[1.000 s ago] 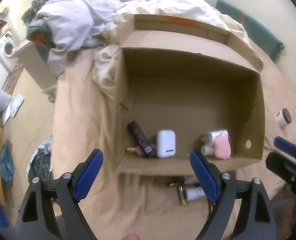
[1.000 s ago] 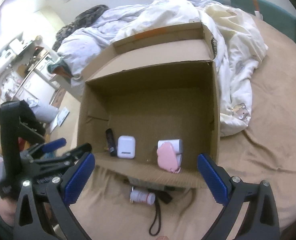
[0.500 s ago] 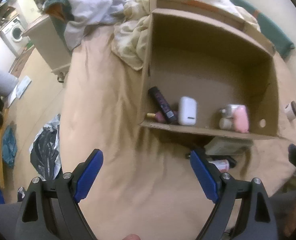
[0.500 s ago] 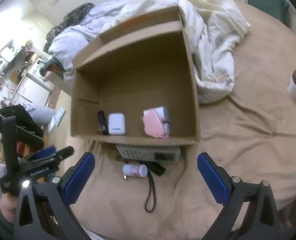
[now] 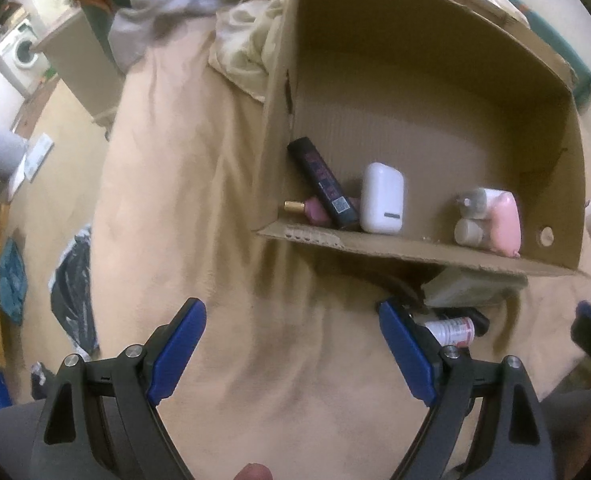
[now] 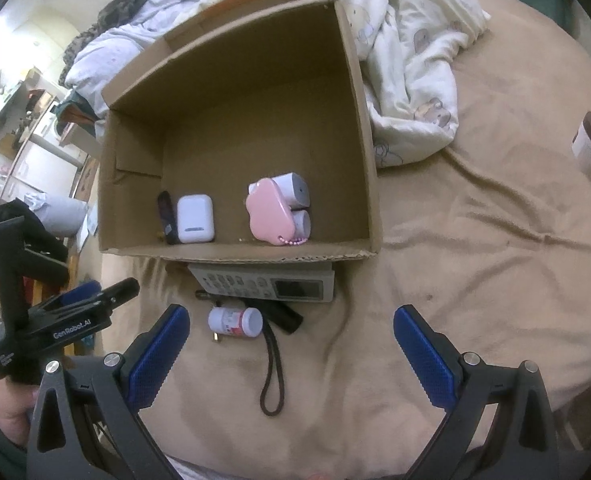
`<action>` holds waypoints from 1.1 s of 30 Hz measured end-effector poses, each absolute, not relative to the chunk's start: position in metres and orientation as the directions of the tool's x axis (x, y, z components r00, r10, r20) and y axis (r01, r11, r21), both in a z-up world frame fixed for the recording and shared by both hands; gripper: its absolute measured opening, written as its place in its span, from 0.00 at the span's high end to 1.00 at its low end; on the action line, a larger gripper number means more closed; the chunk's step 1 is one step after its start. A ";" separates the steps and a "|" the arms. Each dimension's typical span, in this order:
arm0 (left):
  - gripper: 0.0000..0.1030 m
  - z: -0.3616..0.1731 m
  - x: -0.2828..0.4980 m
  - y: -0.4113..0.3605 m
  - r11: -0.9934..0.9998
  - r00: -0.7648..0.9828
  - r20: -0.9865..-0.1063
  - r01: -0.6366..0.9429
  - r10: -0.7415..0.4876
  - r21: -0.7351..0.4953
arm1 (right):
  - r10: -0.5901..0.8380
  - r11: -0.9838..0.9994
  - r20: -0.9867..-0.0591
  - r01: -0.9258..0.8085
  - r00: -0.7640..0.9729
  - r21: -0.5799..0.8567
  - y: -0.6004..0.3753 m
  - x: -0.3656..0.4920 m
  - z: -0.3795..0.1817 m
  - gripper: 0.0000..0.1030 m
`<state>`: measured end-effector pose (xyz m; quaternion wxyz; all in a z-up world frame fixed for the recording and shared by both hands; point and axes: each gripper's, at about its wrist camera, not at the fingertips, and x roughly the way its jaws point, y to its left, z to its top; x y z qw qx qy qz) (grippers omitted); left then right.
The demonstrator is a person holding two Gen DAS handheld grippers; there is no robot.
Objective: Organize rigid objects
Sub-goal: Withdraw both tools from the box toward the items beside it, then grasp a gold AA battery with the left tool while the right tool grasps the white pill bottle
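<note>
Lying crosswise just ahead of the right tongs (image 6: 291, 344), wide apart and empty, the pill bottle (image 6: 235, 321) rests on the bed (image 6: 475, 280) below the cardboard box (image 6: 369, 184), beside the equally wide, empty left tongs' (image 5: 291, 344) right blade.

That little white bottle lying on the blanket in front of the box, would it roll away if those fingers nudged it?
Probably a little. The small white pill bottle with the red label lies on its round side, so a sideways nudge could roll it. The soft, wrinkled beige blanket would likely stop it soon. It looks rigid and light, so probably easy to pinch.
</note>
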<state>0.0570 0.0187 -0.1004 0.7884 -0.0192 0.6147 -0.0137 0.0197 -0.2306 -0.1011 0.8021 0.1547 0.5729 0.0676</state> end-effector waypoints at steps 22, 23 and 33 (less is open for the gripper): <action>0.22 -0.160 0.071 -0.024 0.994 0.120 -0.988 0.058 -0.094 -0.088 | 0.284 0.943 -0.901 0.077 0.328 0.325 -0.228 0.030 -0.104 0.00; 0.22 -0.164 0.073 -0.024 0.995 0.111 -0.990 0.052 -0.087 -0.081 | 0.283 0.943 -0.901 0.077 0.328 0.324 -0.228 0.030 -0.104 0.00; 0.27 -0.173 0.068 -0.052 0.984 0.026 -0.991 0.122 -0.134 -0.130 | 0.276 0.949 -0.907 0.056 0.317 0.309 -0.220 0.032 -0.106 0.00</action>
